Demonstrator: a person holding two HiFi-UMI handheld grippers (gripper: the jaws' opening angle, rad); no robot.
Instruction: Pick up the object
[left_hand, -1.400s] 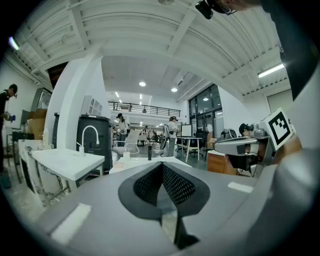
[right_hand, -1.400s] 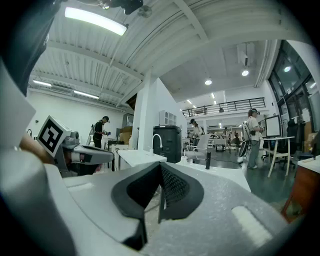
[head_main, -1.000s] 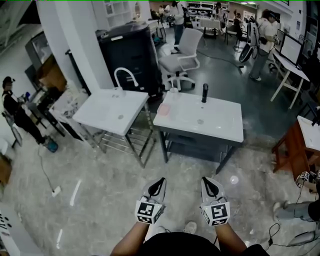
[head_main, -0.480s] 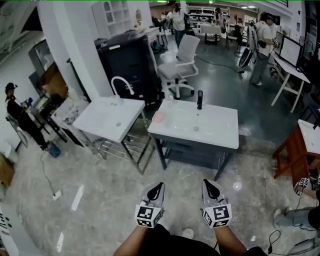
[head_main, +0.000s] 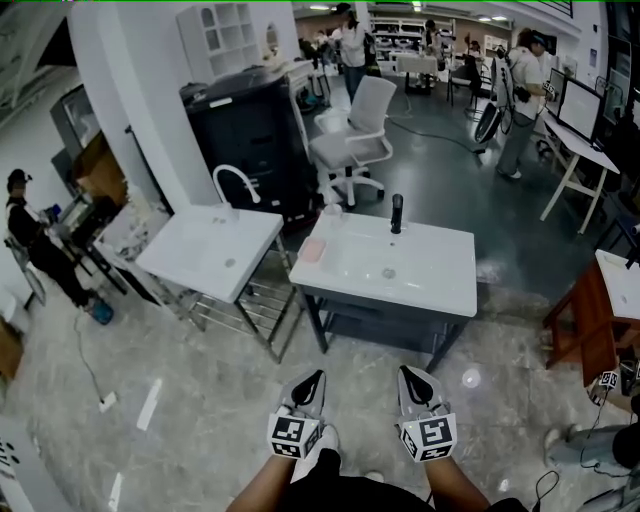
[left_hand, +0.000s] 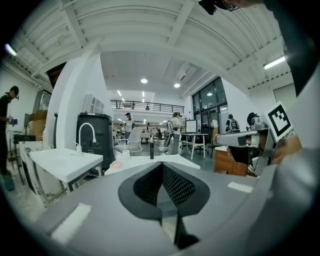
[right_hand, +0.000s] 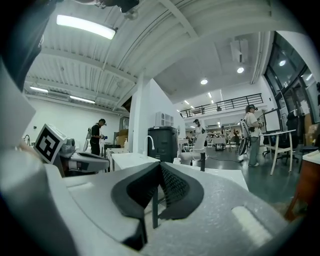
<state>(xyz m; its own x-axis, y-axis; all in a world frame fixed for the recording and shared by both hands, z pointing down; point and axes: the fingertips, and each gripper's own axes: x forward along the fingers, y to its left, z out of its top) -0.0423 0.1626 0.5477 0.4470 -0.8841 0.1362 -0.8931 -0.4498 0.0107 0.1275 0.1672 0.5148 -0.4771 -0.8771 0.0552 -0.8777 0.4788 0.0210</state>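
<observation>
Head view, taken from its left side across: a person in dark clothes stands at the far left beside a cluttered bench. Next comes a white basin on a metal frame, with a curved white tap at its back edge and a tall black cabinet behind it. A white office chair stands on the dark floor just past the cabinet. Right of the first basin, with a narrow gap between them, is a second white basin on a dark stand, with a black tap upright at its rear. The pink object, flat and pale, lies on this second basin's left rim, with a small clear cup close behind it near the back corner. Further right a brown wooden table stands at the edge of the picture, and a person in a white top stands well back in the room. At the bottom of the view the left gripper and the right gripper are held side by side over the marbled floor, well short of both basins and well apart from the pink object. The left gripper view shows its dark jaws pressed together along one seam with nothing between them. The right gripper view shows the same: jaws together and empty.
</observation>
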